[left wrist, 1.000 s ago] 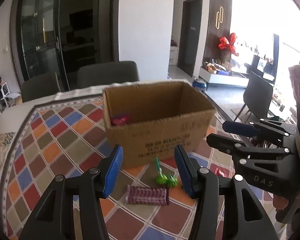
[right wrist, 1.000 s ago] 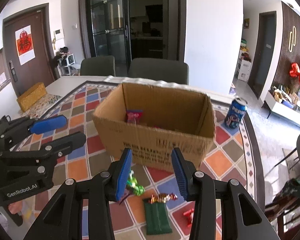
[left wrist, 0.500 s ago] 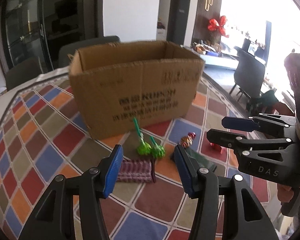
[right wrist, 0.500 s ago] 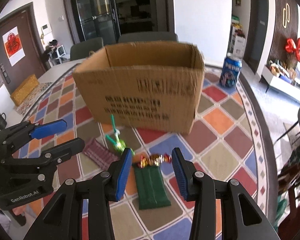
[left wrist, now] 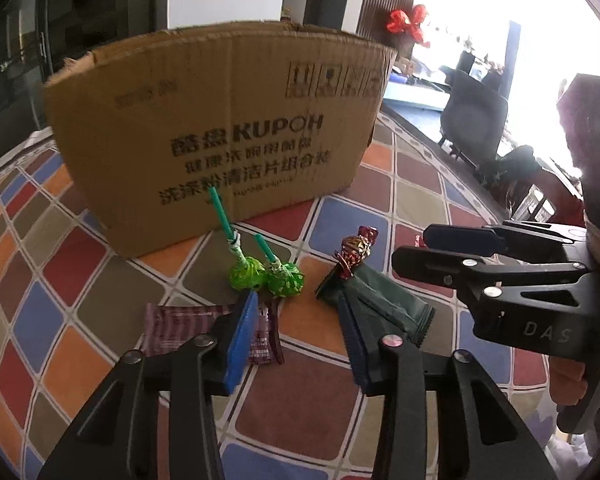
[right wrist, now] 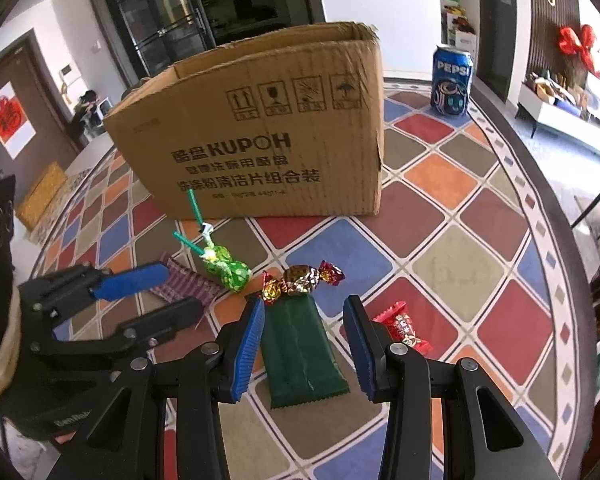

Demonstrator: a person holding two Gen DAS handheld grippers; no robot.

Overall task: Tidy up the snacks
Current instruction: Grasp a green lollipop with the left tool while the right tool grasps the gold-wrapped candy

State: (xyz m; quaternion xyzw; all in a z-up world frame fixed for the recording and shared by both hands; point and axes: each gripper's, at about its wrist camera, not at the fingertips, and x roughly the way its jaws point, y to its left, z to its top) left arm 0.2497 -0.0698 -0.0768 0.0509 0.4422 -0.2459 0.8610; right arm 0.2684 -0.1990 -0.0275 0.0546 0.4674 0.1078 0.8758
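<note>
Home, open living-dining area. Round dining table with a multicoloured diamond-pattern cloth (right wrist: 452, 176); dark upholstered dining chair (left wrist: 474, 116) at 2 o'clock. Glass-fronted dark cabinet (right wrist: 168, 20) at 11 o'clock. Entrance door with a red paper decoration (right wrist: 8, 120) at 9 o'clock. Red ribbon bow (right wrist: 578, 46) on a slatted wall panel, low sideboard below, at 2 o'clock.
</note>
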